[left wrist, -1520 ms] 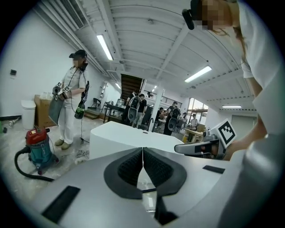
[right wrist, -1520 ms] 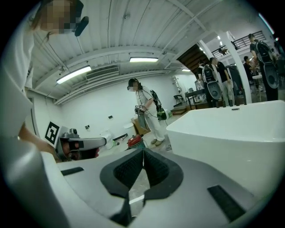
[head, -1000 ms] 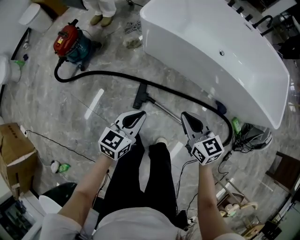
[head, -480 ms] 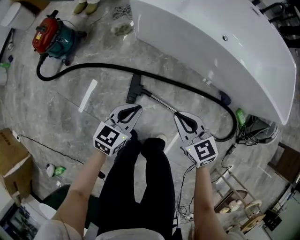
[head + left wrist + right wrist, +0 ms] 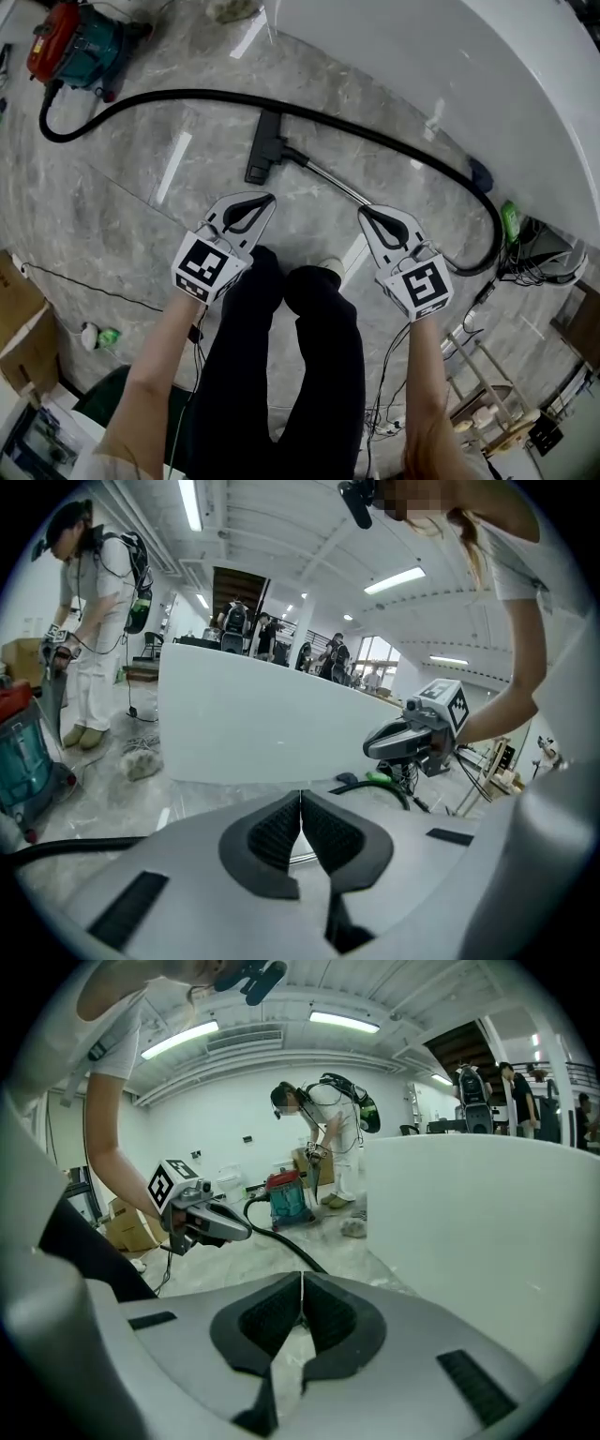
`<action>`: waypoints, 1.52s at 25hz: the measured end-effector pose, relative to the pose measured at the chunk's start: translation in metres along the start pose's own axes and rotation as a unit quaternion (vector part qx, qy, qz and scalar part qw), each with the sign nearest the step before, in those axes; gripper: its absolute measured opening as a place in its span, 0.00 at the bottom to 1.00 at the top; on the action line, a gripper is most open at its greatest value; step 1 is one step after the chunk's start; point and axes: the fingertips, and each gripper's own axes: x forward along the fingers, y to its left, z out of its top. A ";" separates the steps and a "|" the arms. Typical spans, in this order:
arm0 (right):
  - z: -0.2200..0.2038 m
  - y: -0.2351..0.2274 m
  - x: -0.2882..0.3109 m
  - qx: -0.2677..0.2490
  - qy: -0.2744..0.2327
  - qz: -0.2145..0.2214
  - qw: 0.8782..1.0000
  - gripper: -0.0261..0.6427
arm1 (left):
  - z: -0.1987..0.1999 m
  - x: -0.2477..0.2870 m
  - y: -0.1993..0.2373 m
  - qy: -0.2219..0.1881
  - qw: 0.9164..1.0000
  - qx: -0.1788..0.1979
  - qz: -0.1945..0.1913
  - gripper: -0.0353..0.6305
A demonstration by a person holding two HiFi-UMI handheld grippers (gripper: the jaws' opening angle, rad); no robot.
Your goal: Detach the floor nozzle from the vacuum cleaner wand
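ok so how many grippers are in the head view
2. The left gripper is left of centre, pointing toward the floor nozzle; the right gripper is right of centre, its tip by the wand. Both are shut, holding nothing. None seems hidden.

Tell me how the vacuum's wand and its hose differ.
The wand is shiny metal; the hose is black. The wand runs straight; the hose curves in a long loop. The wand meets the floor nozzle; the hose reaches the canister. Both lie on the floor.
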 end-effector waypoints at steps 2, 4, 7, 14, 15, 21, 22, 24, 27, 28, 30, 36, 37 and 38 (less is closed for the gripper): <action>-0.017 -0.001 0.012 -0.002 0.001 0.005 1.000 0.07 | -0.019 0.008 0.010 0.007 1.000 0.009 0.005 0.07; -0.035 -0.004 0.022 -0.002 0.001 0.005 1.000 0.07 | -0.035 0.017 0.020 0.007 1.000 0.013 0.011 0.07; -0.061 -0.012 0.039 0.002 -0.003 0.000 1.000 0.07 | -0.056 0.034 0.034 0.003 1.000 0.017 0.014 0.07; -0.116 -0.019 0.089 -0.013 0.008 0.015 1.000 0.07 | -0.114 0.078 0.057 0.020 0.998 0.051 0.009 0.07; -0.122 -0.021 0.096 -0.018 0.012 0.019 1.000 0.07 | -0.120 0.084 0.061 0.020 0.999 0.049 0.007 0.07; -0.150 -0.034 0.132 -0.027 0.024 0.043 0.998 0.07 | -0.152 0.120 0.076 0.042 0.997 0.064 -0.013 0.07; -0.153 -0.038 0.138 -0.032 0.024 0.044 0.998 0.07 | -0.155 0.127 0.079 0.046 0.996 0.076 -0.016 0.07; -0.164 -0.046 0.151 -0.041 0.032 0.046 0.998 0.07 | -0.162 0.140 0.086 0.055 0.993 0.101 -0.022 0.08; -0.190 -0.055 0.171 -0.049 0.060 0.062 0.995 0.13 | -0.176 0.162 0.090 0.074 0.987 0.132 -0.047 0.17; -0.198 -0.057 0.176 -0.052 0.070 0.072 0.994 0.16 | -0.180 0.169 0.089 0.080 0.985 0.140 -0.059 0.20; -0.211 -0.058 0.186 -0.067 0.085 0.089 0.990 0.20 | -0.185 0.179 0.088 0.090 0.980 0.159 -0.082 0.23; -0.251 -0.057 0.214 -0.085 0.155 0.122 0.977 0.37 | -0.213 0.203 0.096 0.173 0.936 0.287 -0.108 0.42; -0.257 -0.056 0.216 -0.088 0.167 0.121 0.974 0.38 | -0.220 0.207 0.099 0.195 0.922 0.316 -0.110 0.43; -0.262 -0.056 0.219 -0.094 0.178 0.119 0.972 0.38 | -0.227 0.211 0.101 0.217 0.906 0.345 -0.111 0.43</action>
